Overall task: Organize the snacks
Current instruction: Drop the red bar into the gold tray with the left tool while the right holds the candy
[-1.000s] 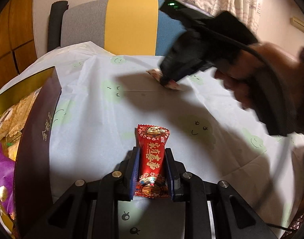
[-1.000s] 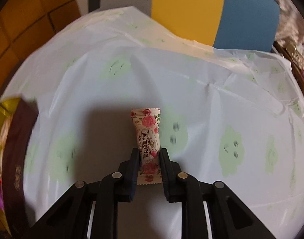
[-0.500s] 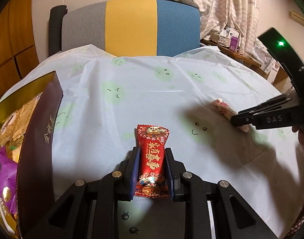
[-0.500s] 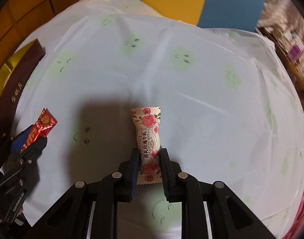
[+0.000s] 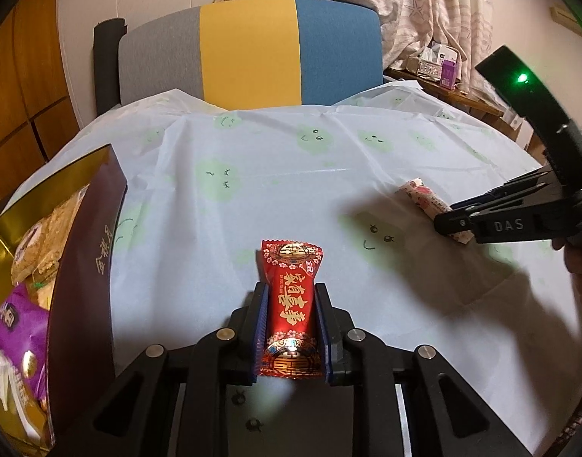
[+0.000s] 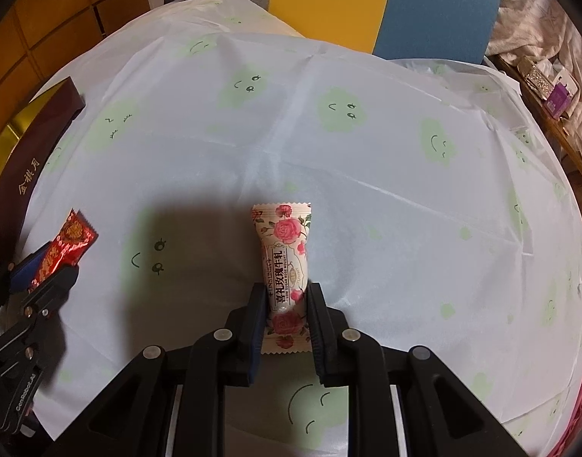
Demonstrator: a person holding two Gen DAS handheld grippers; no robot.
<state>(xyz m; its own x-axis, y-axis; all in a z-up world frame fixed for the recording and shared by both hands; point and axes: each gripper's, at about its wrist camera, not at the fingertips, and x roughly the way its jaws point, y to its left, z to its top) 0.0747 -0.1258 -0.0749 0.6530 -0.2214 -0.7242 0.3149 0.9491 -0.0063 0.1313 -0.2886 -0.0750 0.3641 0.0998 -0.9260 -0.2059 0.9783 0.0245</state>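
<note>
My left gripper is shut on a red candy with gold characters, held just above the tablecloth. The right wrist view shows the same red candy and left gripper at the left edge. A white candy with pink roses sits between the pads of my right gripper, which is shut on it. In the left wrist view that rose candy sticks out of the right gripper at the right. A dark box with gold lining holds several snack packets at the left.
A pale tablecloth with green smiley clouds covers the round table. A grey, yellow and blue chair back stands behind it. A cluttered wooden shelf is at the back right. A hand holds the right gripper.
The right gripper carried the rose candy from the far middle of the table to the near right, then held still. The left gripper kept its place with the red candy.
</note>
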